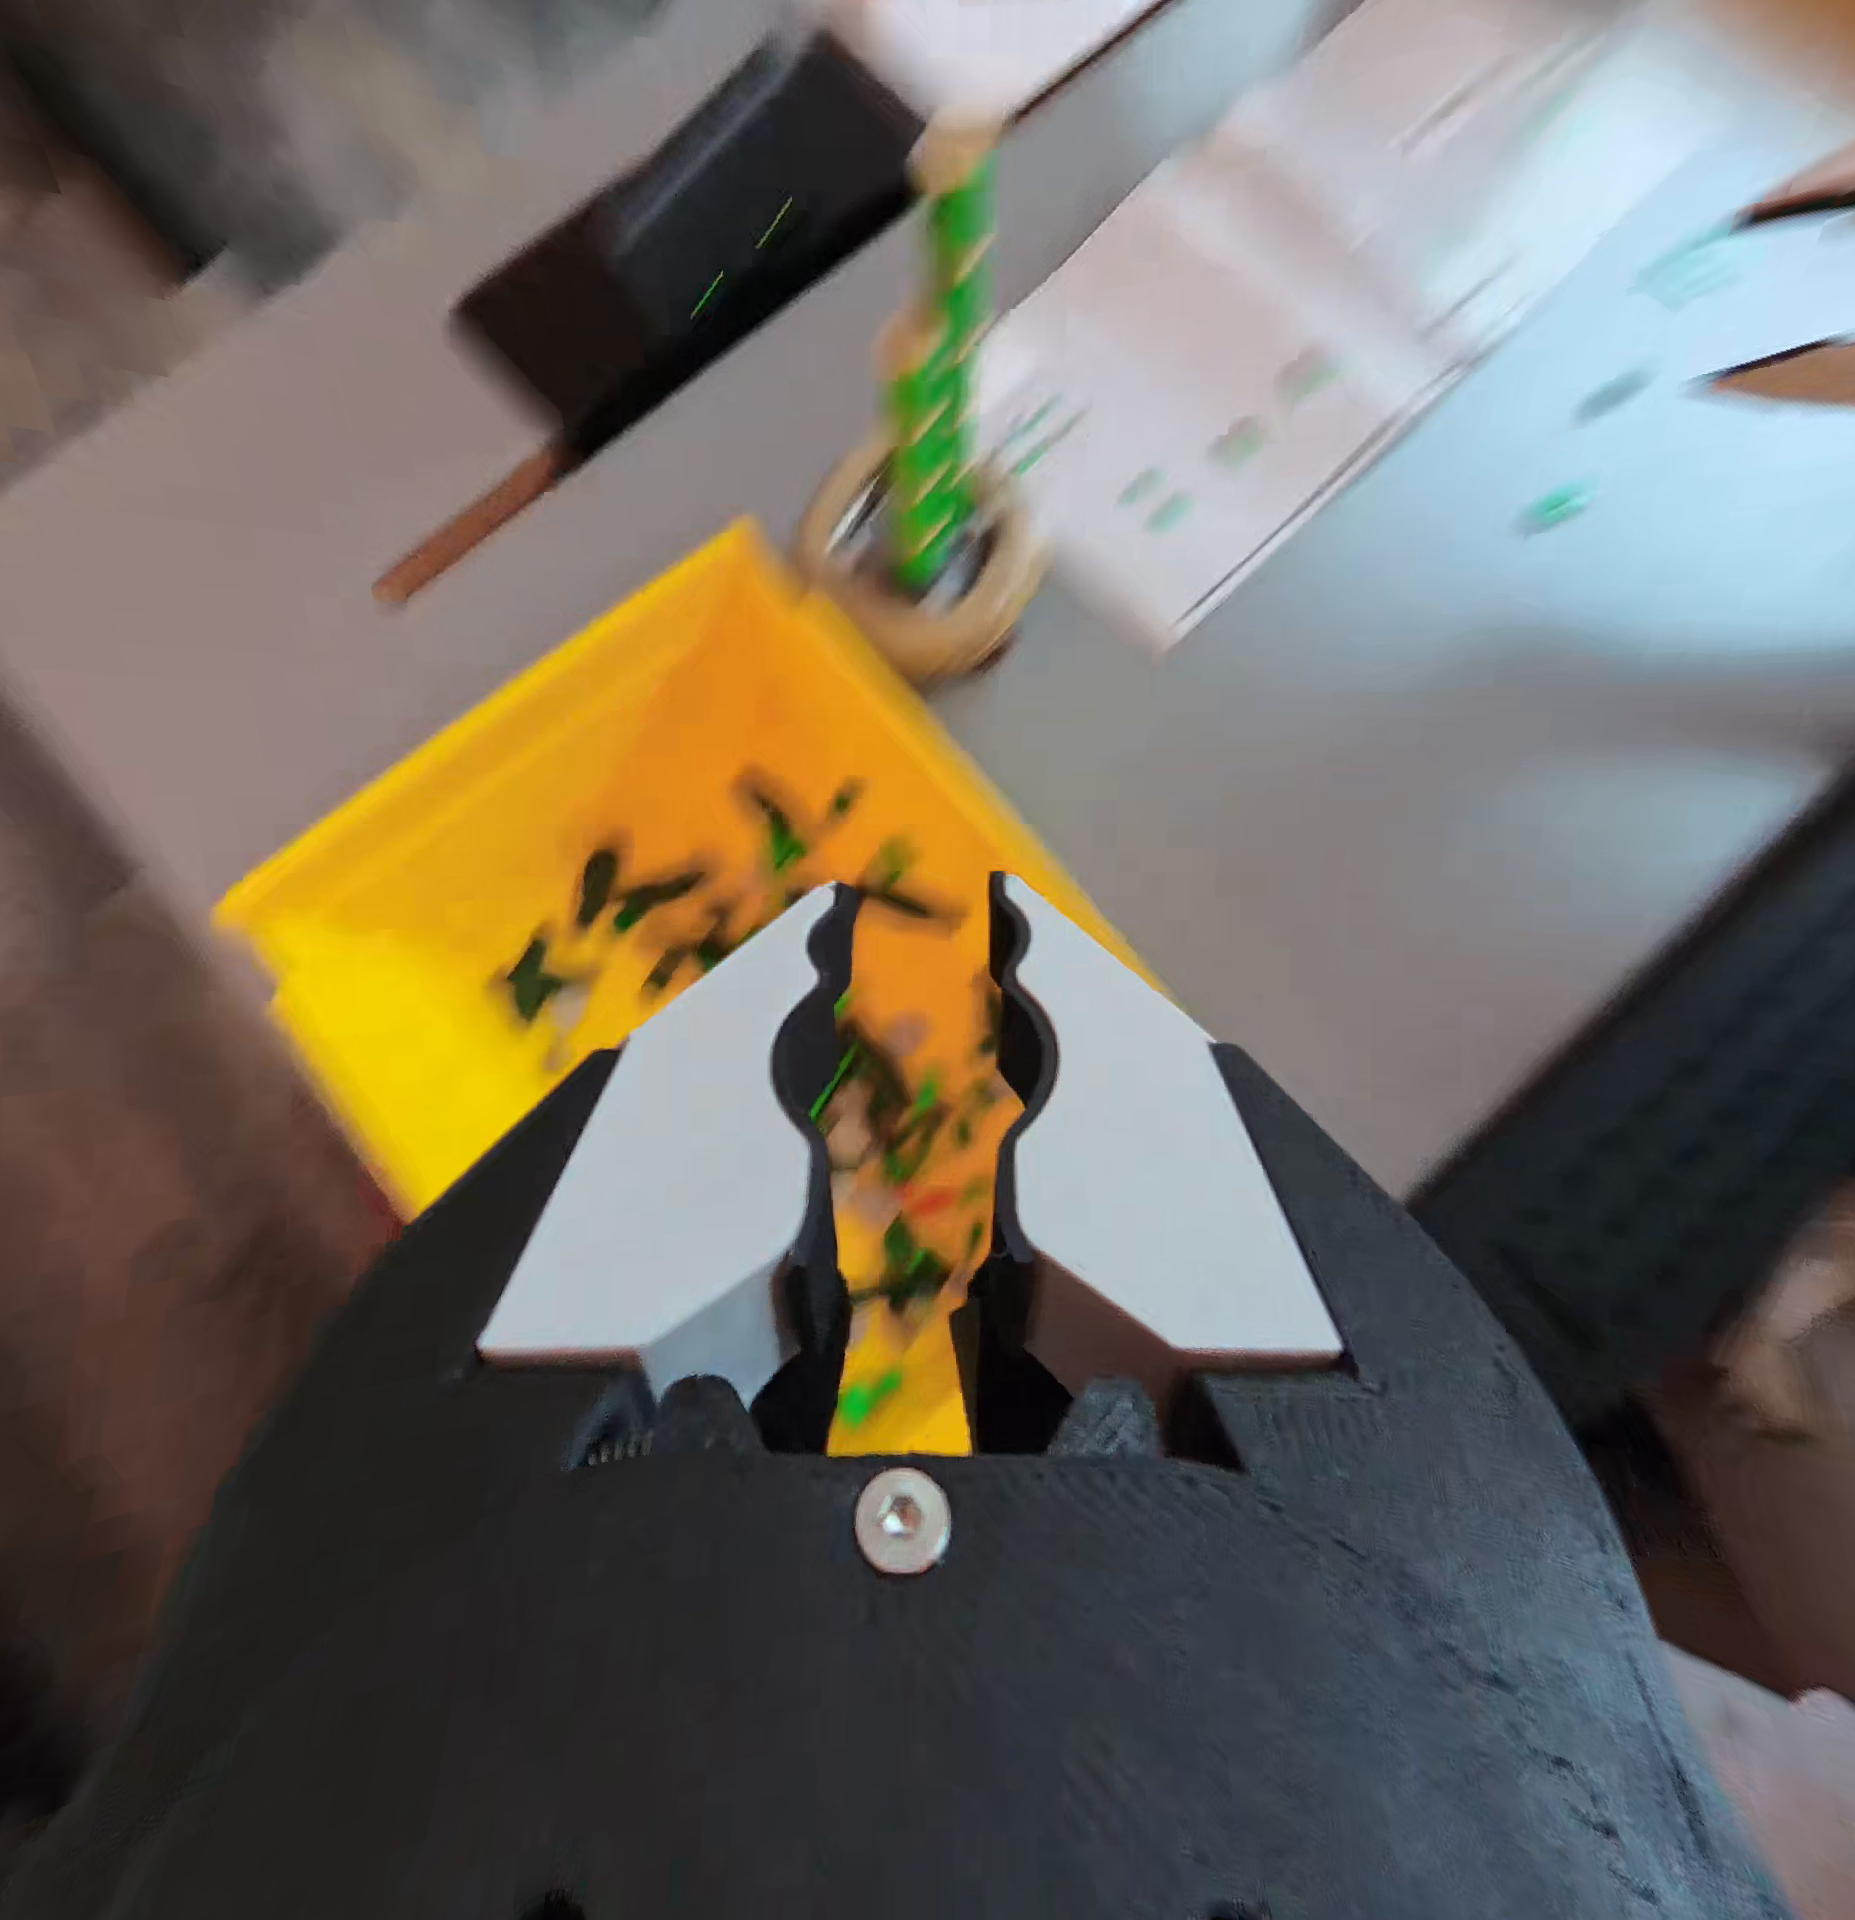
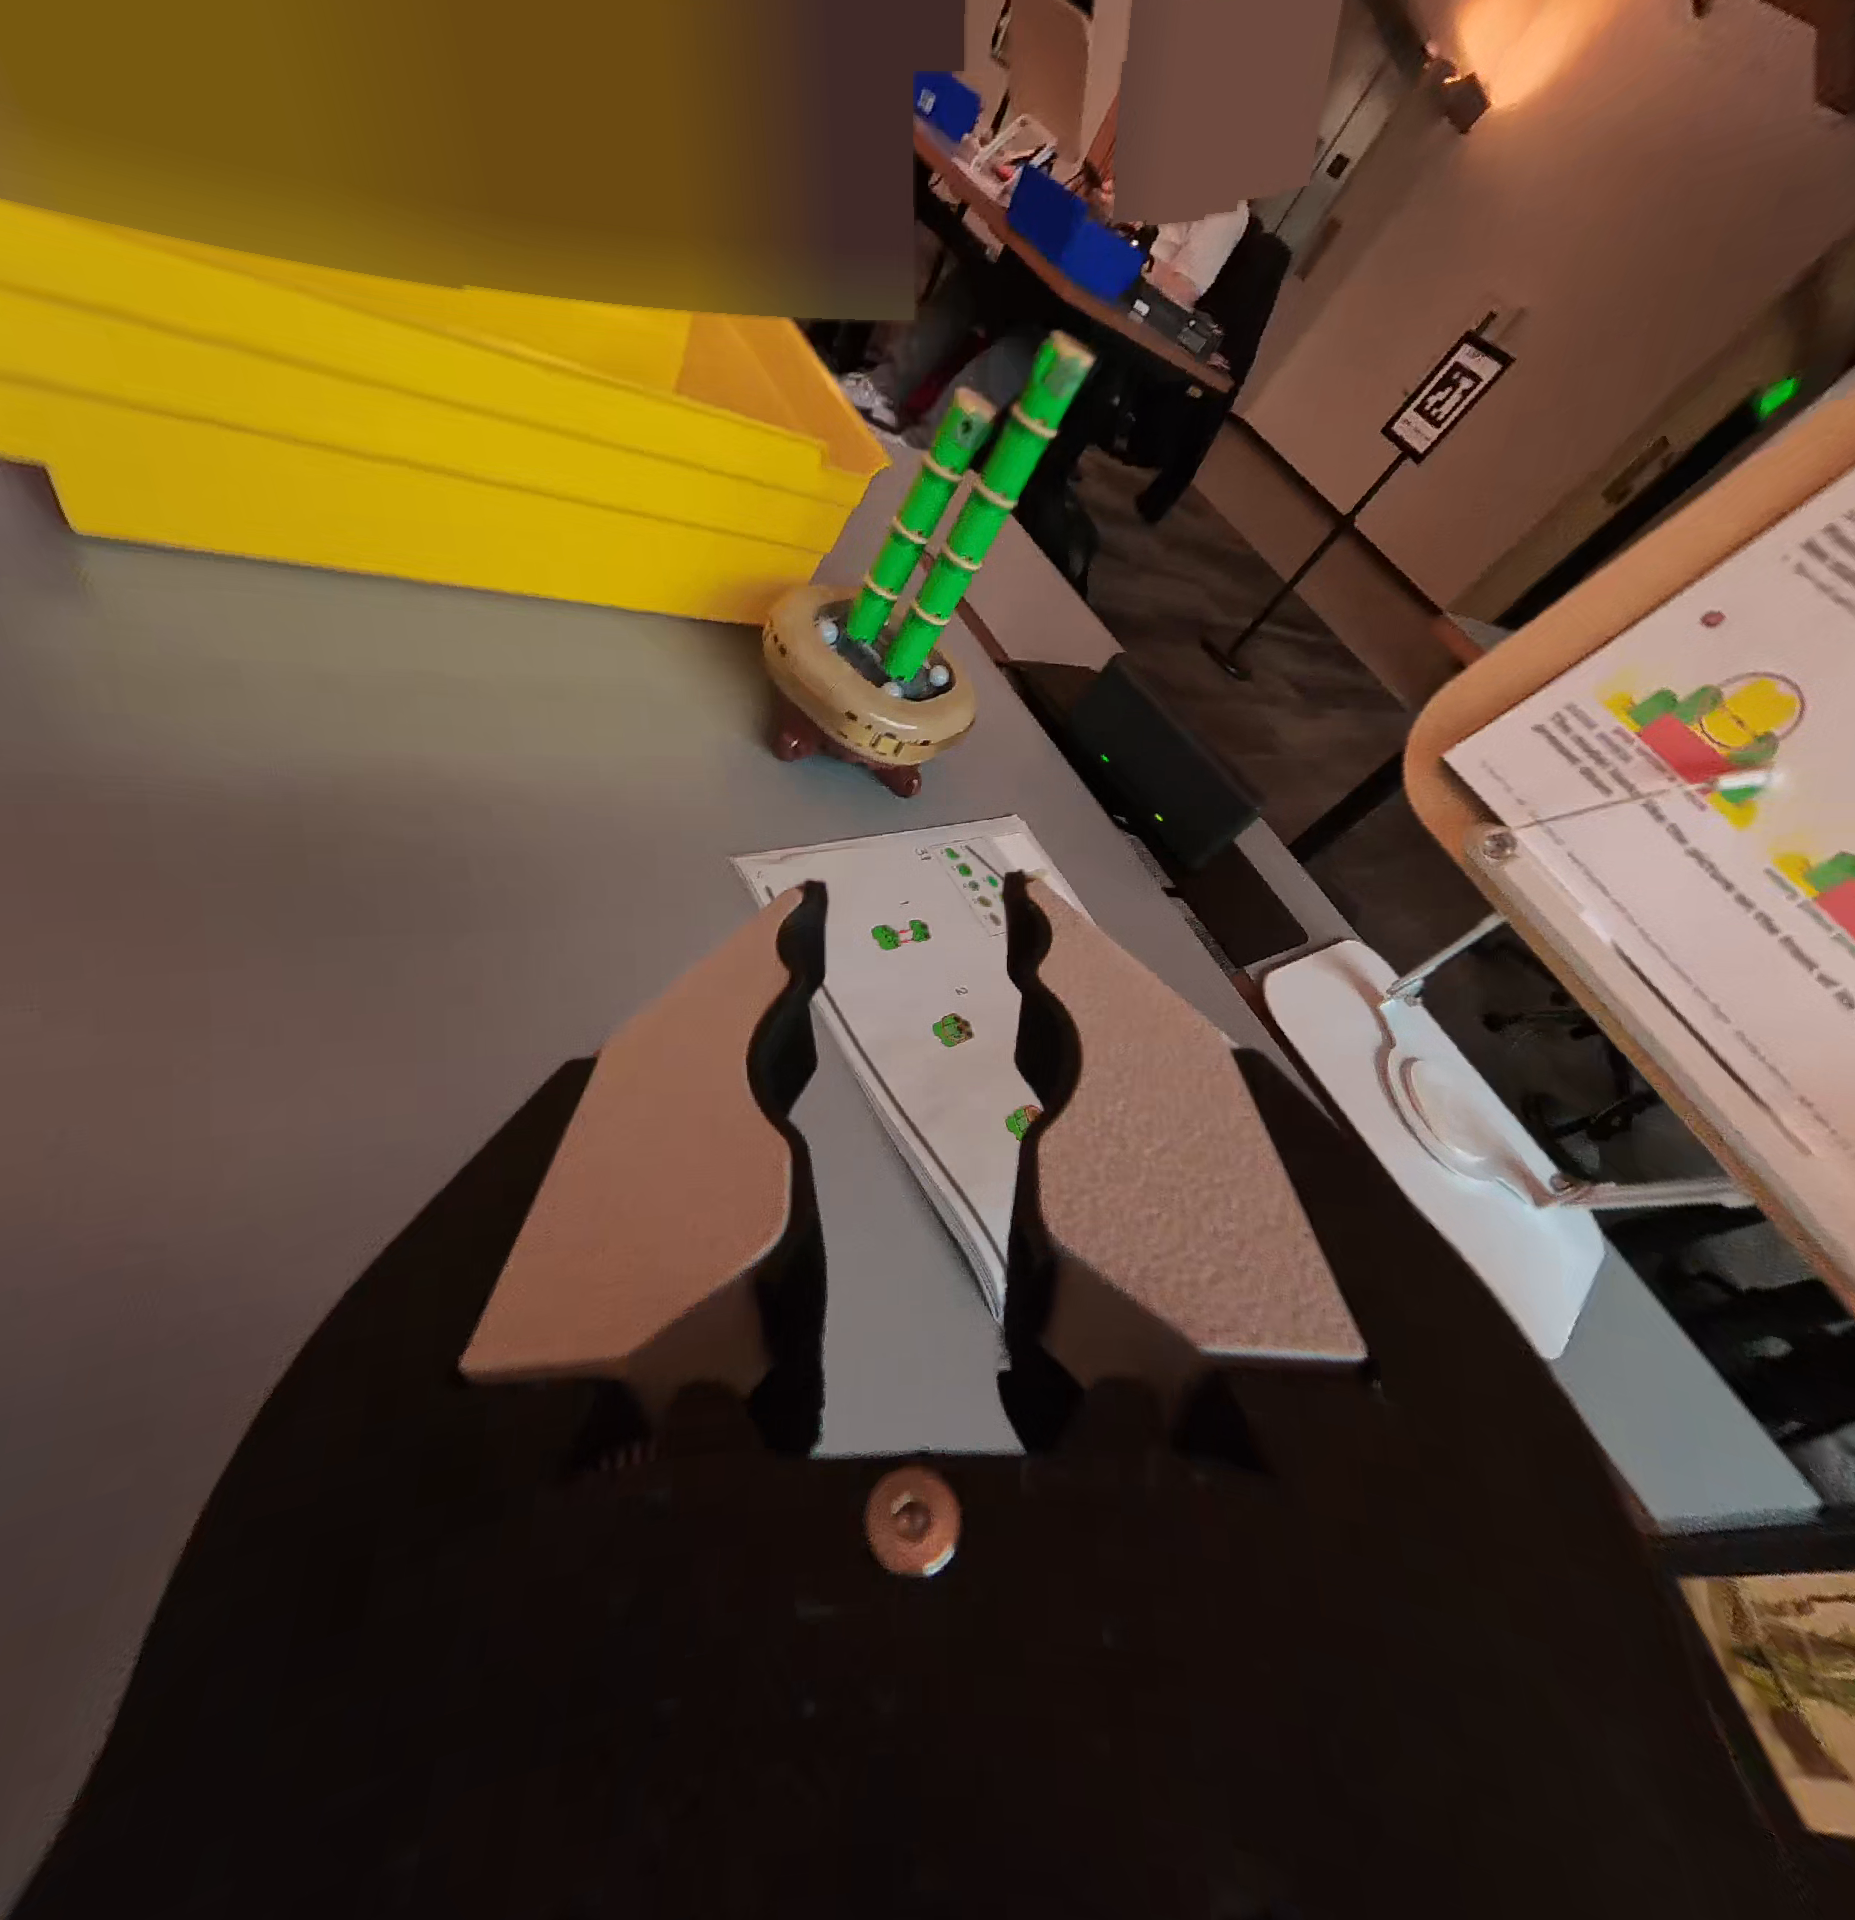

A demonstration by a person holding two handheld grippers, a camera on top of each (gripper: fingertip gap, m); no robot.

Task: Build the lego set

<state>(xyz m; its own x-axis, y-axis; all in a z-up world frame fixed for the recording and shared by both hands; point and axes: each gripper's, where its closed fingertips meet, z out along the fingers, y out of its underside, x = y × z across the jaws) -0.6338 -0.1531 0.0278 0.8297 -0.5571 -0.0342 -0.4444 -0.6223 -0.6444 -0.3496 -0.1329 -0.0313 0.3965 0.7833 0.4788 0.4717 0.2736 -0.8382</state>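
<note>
A lego model of green bamboo stalks (image 2: 944, 520) stands in a tan round pot (image 2: 869, 698) on the grey table; it also shows blurred in the left wrist view (image 1: 938, 374). A yellow bin (image 1: 549, 831) holds several loose green and dark pieces (image 1: 881, 1101). My left gripper (image 1: 918, 888) is open and empty above the bin. My right gripper (image 2: 915, 894) is open and empty above an open instruction booklet (image 2: 938, 1023), in front of the model. The yellow bin (image 2: 403, 436) sits to the model's left in the right wrist view.
A clipboard stand with a printed sheet (image 2: 1712, 790) rises at the right on a white base (image 2: 1422, 1122). A black box (image 2: 1162, 769) sits beyond the table's far edge. Another person's table with blue bins (image 2: 1079, 229) is far back.
</note>
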